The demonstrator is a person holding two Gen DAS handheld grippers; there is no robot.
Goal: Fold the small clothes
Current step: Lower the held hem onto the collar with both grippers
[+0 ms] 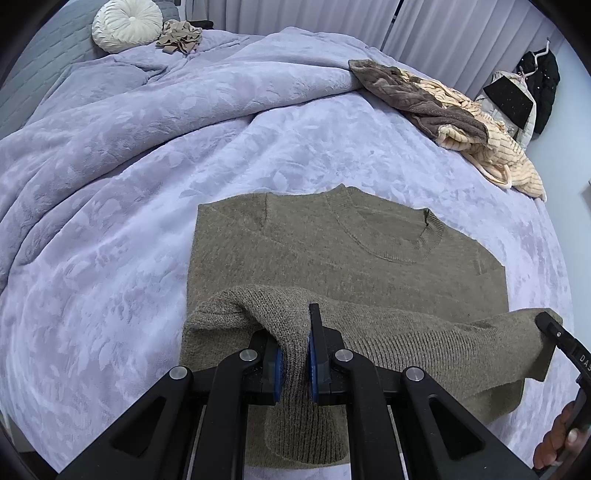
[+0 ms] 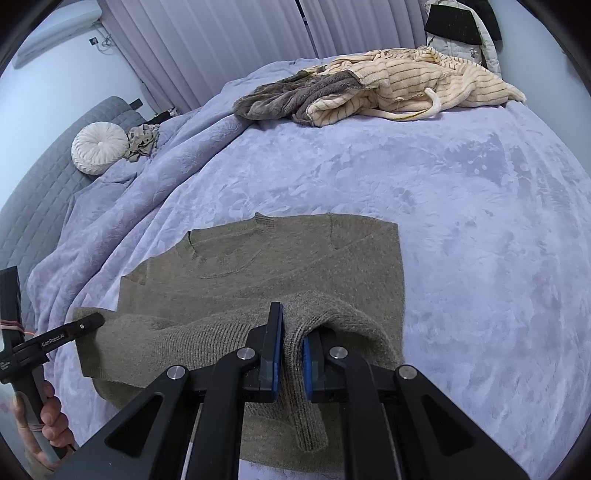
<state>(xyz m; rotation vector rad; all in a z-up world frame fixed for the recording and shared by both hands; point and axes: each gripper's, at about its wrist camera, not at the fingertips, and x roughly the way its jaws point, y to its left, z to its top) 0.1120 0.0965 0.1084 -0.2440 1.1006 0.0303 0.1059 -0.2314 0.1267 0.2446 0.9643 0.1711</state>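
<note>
On the lavender bedspread [image 1: 110,229] lies an olive-brown knit sweater [image 1: 332,254], spread flat with its round collar toward the far side of the bed and its sleeves folded in so the body forms a rough rectangle. Its near hem edge is raised off the bed and stretched between the two grippers.

At the left end of that raised edge, the left gripper [image 1: 295,363] has its fingers [image 1: 277,376] pressed narrowly together on a bunched fold of the knit, blue pads on either side of the fabric, which hangs down below them. At the right end, the right gripper [image 2: 291,363] pinches the hem the same way, its fingers [image 2: 275,373] close together with a ribbed fold of the sweater trapped between the blue pads. In each wrist view the other gripper's black tip shows at the frame's side, touching the far end of the lifted edge, with the person's hand [image 2: 48,417] around its handle.

Beyond the sweater, well apart from it, a heap of grey plush and cream striped clothing [image 2: 369,88] sits near the far edge of the bed. Toward the headboard rest a round white pleated cushion [image 1: 127,22] and, just beside it, a small crumpled tan garment [image 1: 181,37]. Pale curtains [image 2: 221,44] hang behind the bed.
</note>
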